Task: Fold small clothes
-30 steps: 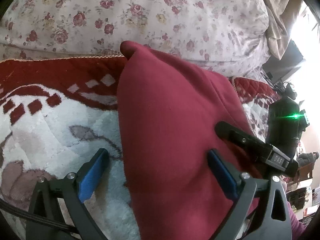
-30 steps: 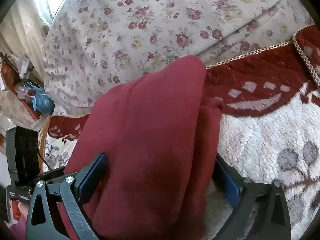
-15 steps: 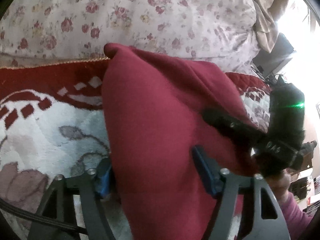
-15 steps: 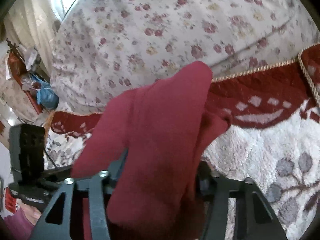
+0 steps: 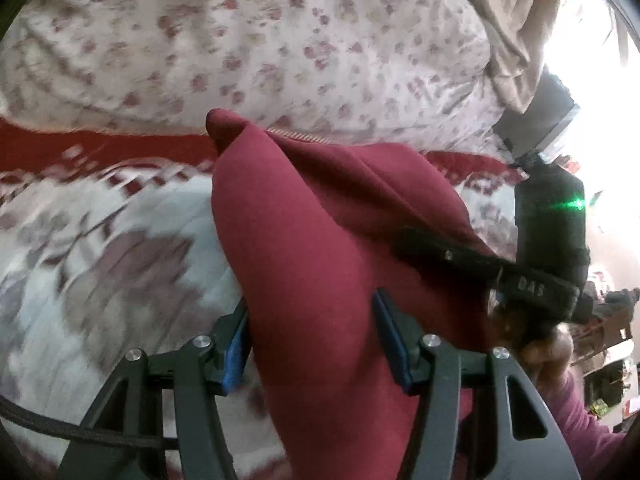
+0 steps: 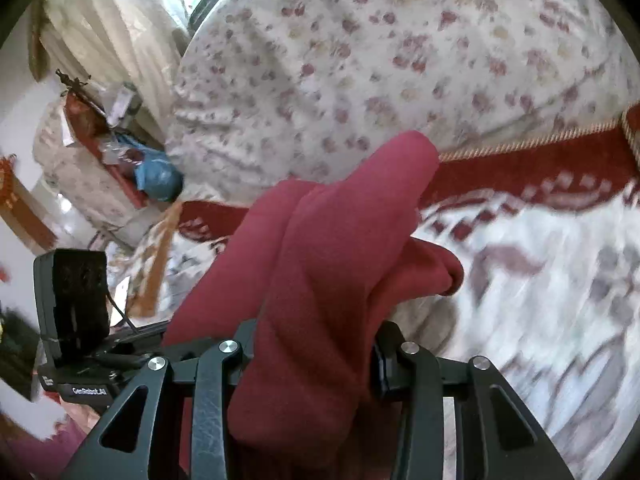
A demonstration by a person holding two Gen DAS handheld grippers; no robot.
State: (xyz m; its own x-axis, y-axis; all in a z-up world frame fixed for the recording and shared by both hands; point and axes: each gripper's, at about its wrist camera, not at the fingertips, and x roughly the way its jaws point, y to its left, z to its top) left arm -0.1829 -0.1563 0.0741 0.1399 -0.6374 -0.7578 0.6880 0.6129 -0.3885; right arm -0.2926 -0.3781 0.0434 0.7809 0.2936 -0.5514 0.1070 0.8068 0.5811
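My left gripper point(image 5: 312, 344) and right gripper point(image 6: 316, 360) are both clamped on the red garment point(image 5: 320, 248). It is lifted over the blanket point(image 5: 100, 272); folding looks unfinished.

Both grippers clamped, side by side.
Left gripper point(image 5: 316, 340): blue pads pressed in on red cloth point(image 5: 304, 240). Right gripper point(image 6: 316, 348): jaws likewise pinched on it, bare hand point(image 5: 532, 336) beneath.

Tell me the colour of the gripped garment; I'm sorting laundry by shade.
Plain dark red garment, no pattern; clearest in the left wrist view.
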